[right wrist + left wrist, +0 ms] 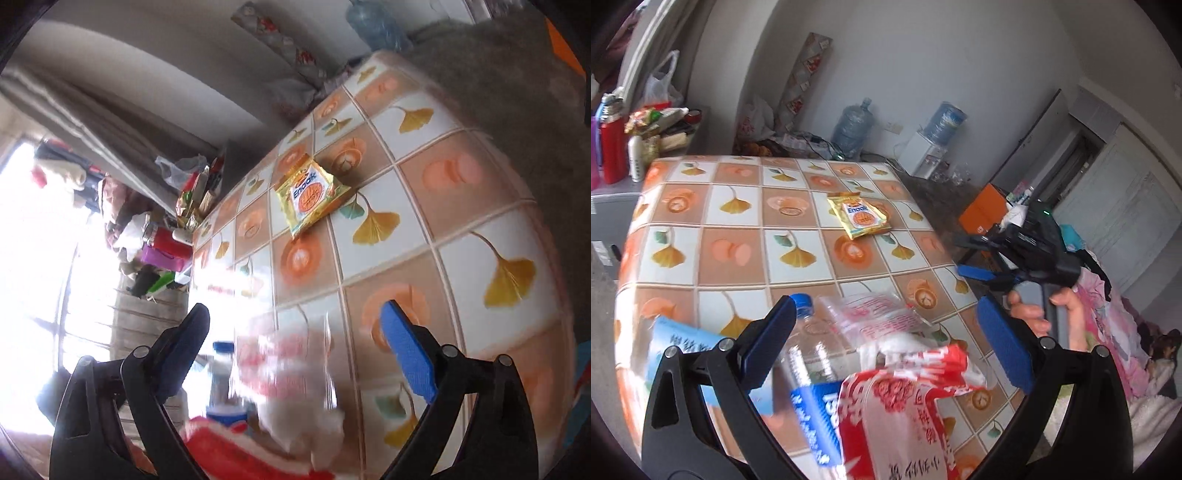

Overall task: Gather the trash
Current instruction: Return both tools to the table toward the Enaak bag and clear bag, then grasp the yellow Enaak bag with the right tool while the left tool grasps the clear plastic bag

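Table point(738, 236) with a tile-patterned cloth bearing scattered trash: a yellow snack packet point(860, 218) lies alone near the far side, apart from a near cluster of a clear plastic bottle point(809, 347), a transparent wrapper point(879, 317) and a red-and-white bag point(901, 417). Left gripper point(886, 339) hangs over this cluster, fingers spread and grasping nothing; right gripper point(295, 347), jaws likewise apart and empty
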The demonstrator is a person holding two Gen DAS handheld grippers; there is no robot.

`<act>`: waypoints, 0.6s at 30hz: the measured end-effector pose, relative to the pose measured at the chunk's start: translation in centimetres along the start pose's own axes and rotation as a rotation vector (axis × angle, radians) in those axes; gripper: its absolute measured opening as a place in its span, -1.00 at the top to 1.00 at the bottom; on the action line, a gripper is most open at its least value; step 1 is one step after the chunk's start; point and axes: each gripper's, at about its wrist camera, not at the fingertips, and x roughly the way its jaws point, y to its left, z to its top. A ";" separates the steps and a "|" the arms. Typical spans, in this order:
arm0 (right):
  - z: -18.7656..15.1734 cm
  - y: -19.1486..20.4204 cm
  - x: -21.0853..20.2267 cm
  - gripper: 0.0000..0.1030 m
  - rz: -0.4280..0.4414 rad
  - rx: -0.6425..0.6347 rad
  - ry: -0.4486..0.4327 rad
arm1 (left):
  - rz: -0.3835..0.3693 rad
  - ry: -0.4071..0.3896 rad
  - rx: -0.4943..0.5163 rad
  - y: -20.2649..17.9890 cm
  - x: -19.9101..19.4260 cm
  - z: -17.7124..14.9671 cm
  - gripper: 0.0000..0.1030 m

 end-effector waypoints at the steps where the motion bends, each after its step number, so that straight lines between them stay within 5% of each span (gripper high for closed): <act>1: 1.1 -0.5 1.2 -0.70 0.007 0.028 0.014 | -0.005 0.018 -0.007 0.1 1.1 0.6 -0.79; 11: 9.7 -1.2 10.9 -0.37 -0.247 -0.050 0.014 | -0.026 0.112 -0.006 0.2 6.4 2.8 -0.11; 14: 10.3 0.6 12.7 -0.30 -0.322 -0.163 0.006 | -0.018 0.166 0.001 0.5 7.6 2.9 0.07; 18: 9.0 2.5 13.7 0.10 -0.351 -0.272 0.059 | -0.003 0.220 -0.006 1.1 8.6 2.8 0.26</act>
